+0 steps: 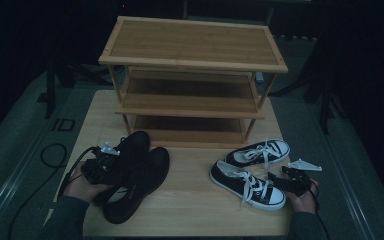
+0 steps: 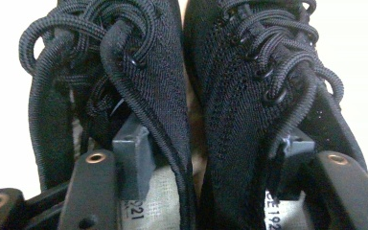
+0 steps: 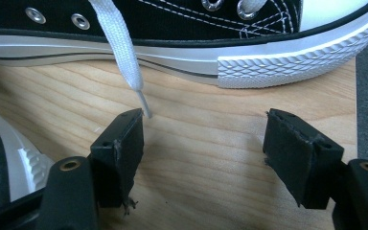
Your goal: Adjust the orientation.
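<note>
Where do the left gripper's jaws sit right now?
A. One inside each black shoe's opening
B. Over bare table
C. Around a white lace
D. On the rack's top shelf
A: in the left gripper view, the left gripper has one jaw inside each of the black shoes, straddling their adjoining inner walls.

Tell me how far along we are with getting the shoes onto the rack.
Nothing is shelved: the wooden shoe rack holds no shoes. The left hand-held gripper has one jaw inside each of the black sneakers. The black-and-white canvas sneakers wait by the open right hand-held gripper.
</note>
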Tool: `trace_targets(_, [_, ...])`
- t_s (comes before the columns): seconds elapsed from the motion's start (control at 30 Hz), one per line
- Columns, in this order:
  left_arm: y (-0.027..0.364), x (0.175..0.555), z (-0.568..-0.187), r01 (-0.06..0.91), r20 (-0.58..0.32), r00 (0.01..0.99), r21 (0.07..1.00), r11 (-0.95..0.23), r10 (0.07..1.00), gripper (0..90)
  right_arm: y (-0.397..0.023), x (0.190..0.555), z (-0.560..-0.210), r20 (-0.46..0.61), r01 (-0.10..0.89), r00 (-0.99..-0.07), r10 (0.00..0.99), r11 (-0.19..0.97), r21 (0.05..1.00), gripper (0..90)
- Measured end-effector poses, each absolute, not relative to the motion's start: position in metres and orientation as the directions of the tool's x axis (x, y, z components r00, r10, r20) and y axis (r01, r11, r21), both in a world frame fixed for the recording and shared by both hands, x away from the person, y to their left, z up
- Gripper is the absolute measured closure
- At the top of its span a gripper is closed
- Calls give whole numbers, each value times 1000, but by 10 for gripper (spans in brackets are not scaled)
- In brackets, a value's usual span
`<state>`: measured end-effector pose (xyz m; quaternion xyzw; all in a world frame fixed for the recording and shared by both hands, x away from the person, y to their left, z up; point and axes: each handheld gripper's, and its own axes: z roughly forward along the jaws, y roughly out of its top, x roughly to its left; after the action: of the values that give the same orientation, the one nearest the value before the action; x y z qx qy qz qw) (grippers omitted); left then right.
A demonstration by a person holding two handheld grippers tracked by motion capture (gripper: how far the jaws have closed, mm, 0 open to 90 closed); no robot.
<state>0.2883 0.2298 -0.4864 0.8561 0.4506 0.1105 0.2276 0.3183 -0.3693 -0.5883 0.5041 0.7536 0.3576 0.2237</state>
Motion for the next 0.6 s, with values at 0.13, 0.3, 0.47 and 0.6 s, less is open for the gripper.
trace_targets(0.13, [224, 293, -495, 732, 13, 580, 430, -528, 815, 539, -369, 318, -588, 25, 600, -393, 919, 236, 764, 298])
trace_targets(0.3, [223, 295, -494, 729, 39, 583, 416, -544, 811, 725, -369, 319, -588, 25, 600, -395, 918, 237, 764, 298])
trace_targets(0.47, [224, 292, -493, 719, 53, 584, 429, -547, 810, 857, -369, 319, -588, 27, 600, -395, 918, 236, 764, 296])
trace_targets(0.6, [221, 289, -492, 705, 80, 582, 447, -551, 809, 861, -369, 319, -588, 26, 600, -395, 918, 236, 764, 297])
